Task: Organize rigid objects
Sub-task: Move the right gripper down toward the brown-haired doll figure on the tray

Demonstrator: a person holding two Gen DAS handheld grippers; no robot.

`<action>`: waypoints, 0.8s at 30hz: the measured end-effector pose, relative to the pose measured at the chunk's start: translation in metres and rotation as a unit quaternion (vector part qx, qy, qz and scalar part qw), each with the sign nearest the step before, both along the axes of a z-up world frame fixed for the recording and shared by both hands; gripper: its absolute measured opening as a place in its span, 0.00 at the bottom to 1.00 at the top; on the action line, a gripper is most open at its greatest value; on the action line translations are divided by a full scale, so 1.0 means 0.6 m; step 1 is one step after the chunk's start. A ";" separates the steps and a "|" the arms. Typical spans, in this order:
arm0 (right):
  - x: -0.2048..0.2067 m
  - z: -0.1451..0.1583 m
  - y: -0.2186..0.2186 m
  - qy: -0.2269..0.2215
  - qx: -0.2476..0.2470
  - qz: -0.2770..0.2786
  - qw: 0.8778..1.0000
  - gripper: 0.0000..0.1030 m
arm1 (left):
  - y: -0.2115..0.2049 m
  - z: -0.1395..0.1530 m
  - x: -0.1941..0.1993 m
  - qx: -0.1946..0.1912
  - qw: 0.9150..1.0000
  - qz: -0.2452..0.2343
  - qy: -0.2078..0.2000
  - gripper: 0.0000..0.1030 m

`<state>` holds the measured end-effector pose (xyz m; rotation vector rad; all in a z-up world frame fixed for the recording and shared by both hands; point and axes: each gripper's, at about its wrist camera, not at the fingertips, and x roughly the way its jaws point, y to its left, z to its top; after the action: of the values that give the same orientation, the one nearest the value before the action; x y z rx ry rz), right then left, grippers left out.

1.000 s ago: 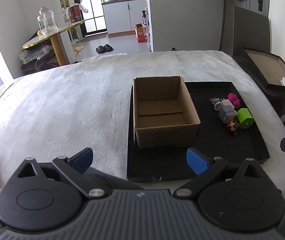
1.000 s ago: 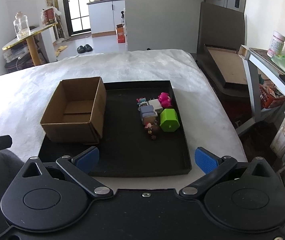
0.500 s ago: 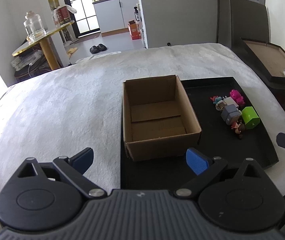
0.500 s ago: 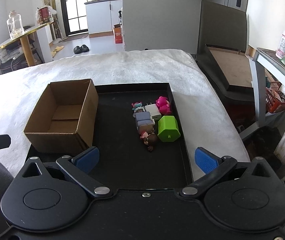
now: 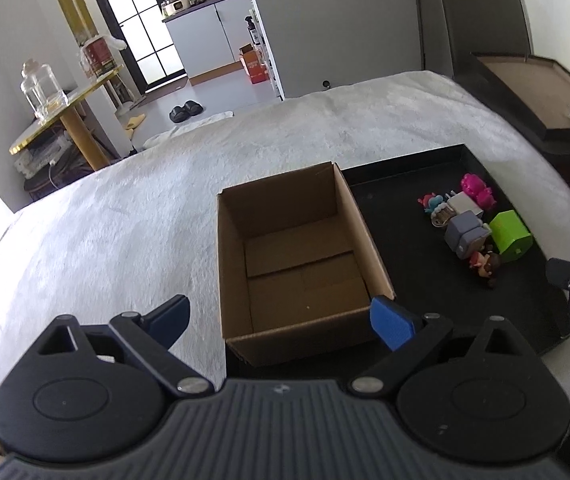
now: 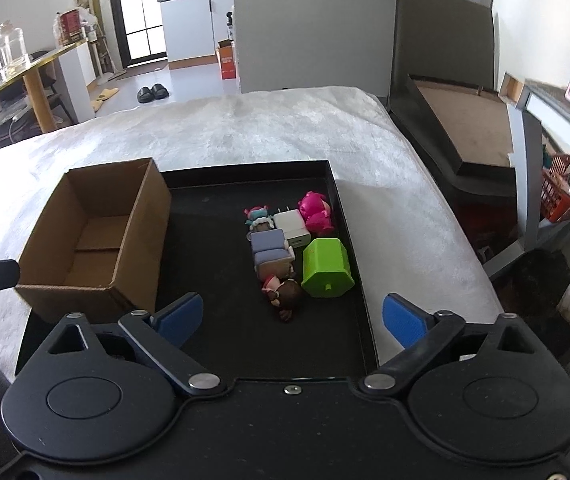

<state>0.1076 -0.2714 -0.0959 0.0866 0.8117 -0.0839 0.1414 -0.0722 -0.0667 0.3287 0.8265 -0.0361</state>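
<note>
Daylight from the glass door [image 5: 137, 28] makes both views bright, with glare on the white cover [image 6: 285, 136], curved edges and dark corners.

Ahead lies a bed with a white fluffy blanket [image 5: 213, 168]. Beyond it, to the left, a round table with a gold rim [image 5: 65, 100] carries a glass jar [image 5: 41, 84]. Straight ahead, daylight comes through a black-framed glass door [image 6: 141, 12] beside white cabinets [image 6: 193, 28]. Black slippers [image 6: 152, 92] lie on the pale floor.
</note>
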 end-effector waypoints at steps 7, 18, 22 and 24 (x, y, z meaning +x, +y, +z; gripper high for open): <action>0.033 -0.030 -0.015 0.022 0.013 -0.006 1.000 0.88 | -0.028 -0.018 0.035 0.030 1.000 -0.003 0.009 0.89; 0.083 -0.077 -0.021 0.041 0.024 0.001 0.999 0.85 | -0.047 -0.041 0.092 0.065 0.997 0.005 0.029 0.87; 0.095 -0.102 -0.028 0.051 0.028 -0.006 0.998 0.81 | -0.047 -0.052 0.107 0.085 0.996 0.013 0.029 0.87; 0.099 -0.111 -0.030 0.055 0.031 -0.008 0.998 0.81 | -0.050 -0.058 0.113 0.095 0.995 0.012 0.029 0.87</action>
<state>0.1668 -0.2893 -0.1625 0.1476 0.9244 -0.0794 0.2092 -0.1023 -0.1016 0.4991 0.8944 0.0554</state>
